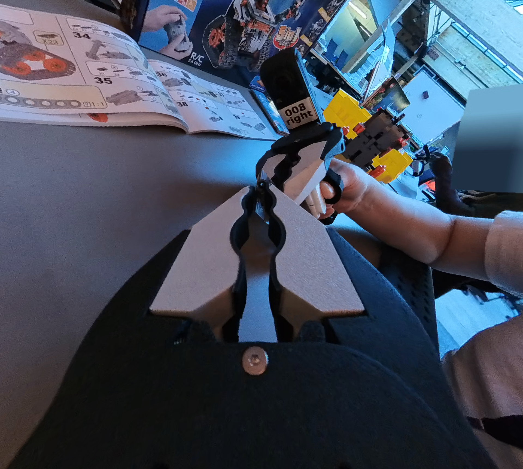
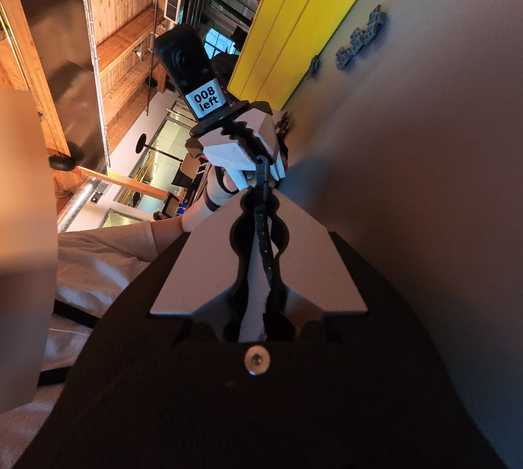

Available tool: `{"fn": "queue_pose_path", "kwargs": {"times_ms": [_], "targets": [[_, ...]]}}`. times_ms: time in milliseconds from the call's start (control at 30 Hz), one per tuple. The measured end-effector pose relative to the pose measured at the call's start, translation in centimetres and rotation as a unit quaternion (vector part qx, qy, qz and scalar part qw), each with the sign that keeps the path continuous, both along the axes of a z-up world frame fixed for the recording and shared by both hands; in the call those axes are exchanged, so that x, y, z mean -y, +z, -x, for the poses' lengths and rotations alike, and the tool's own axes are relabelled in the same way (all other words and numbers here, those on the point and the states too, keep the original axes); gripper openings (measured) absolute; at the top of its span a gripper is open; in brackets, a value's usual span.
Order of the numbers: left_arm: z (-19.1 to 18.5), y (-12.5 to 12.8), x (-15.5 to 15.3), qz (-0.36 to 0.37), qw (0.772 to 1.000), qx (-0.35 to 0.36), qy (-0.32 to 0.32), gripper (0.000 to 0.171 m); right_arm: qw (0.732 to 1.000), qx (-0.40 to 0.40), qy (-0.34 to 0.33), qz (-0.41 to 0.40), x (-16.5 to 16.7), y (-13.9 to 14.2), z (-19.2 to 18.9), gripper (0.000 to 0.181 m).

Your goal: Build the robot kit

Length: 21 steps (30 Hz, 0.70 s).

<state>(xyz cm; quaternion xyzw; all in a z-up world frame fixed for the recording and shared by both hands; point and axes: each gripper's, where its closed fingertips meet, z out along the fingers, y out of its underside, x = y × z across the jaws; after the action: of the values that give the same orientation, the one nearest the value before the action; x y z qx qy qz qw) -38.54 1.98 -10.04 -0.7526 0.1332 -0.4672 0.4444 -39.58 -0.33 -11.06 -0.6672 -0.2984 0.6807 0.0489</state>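
My left gripper (image 1: 259,192) and my right gripper (image 2: 259,191) meet tip to tip above the grey table (image 1: 85,200). Both are shut on one short black track strip (image 2: 266,243), which runs along between the right gripper's fingers and into the left gripper (image 2: 260,162) opposite. In the left wrist view only a small dark bit of the strip (image 1: 261,209) shows between my fingers, with the right gripper (image 1: 262,176) just beyond it. A hand (image 1: 348,186) holds the right gripper.
An open instruction booklet (image 1: 113,81) lies on the table beside an upright robot kit box (image 1: 240,16). A yellow and black brick model (image 1: 368,138) stands behind the right gripper. A yellow tray (image 2: 297,16) and loose grey track pieces (image 2: 362,36) lie on the table (image 2: 424,200).
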Motion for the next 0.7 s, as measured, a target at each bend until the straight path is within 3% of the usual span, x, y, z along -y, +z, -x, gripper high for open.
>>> {"fn": "queue_pose_path", "kwargs": {"times_ms": [333, 700], "targets": [[0.4, 1.1, 0.7, -0.018, 1.000, 0.025, -0.007, 0.007, 0.999, -0.042, 0.007, -0.031, 0.5, 1.1, -0.2, 0.005], [-0.2, 1.4, 1.5, 0.063, 0.988, 0.129, -0.062, 0.010, 0.995, -0.095, -0.007, -0.035, -0.2, 2.6, -0.8, 0.005]]}}
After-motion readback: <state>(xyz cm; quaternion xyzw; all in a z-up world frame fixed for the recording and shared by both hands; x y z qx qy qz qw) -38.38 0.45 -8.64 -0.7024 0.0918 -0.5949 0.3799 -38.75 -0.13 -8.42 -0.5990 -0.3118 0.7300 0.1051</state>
